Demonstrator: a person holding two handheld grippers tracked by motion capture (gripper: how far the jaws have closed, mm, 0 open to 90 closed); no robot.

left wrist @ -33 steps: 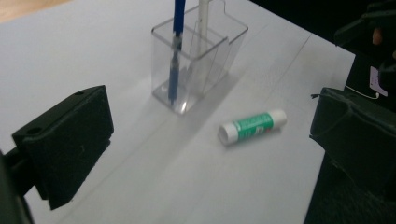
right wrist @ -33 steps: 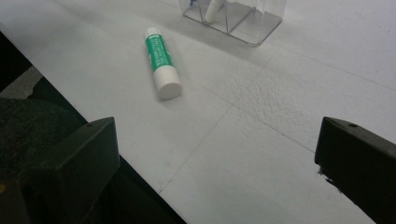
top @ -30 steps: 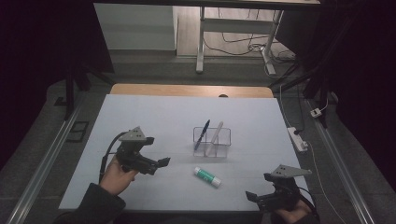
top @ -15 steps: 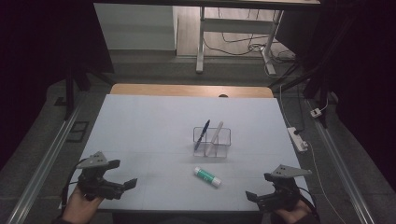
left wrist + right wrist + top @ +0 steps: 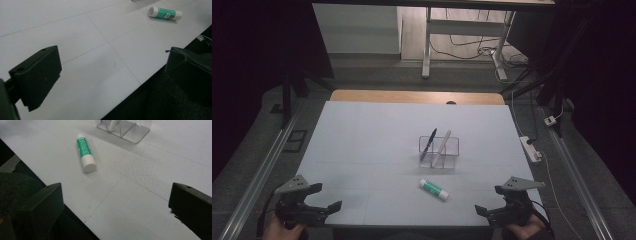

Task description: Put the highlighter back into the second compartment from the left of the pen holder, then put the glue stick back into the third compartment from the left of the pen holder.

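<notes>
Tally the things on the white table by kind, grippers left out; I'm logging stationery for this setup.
Glue stick: 1
Blue pen: 1
White pen: 1
Clear organizer: 1
Total: 4

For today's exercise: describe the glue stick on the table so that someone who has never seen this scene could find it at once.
Start at the white table and find the clear organiser near its middle, with a blue pen and a white pen standing tilted in it. Just in front of it, nearer the person, lies the glue stick. It alone lies flat, a short green-labelled tube with white ends.
</notes>
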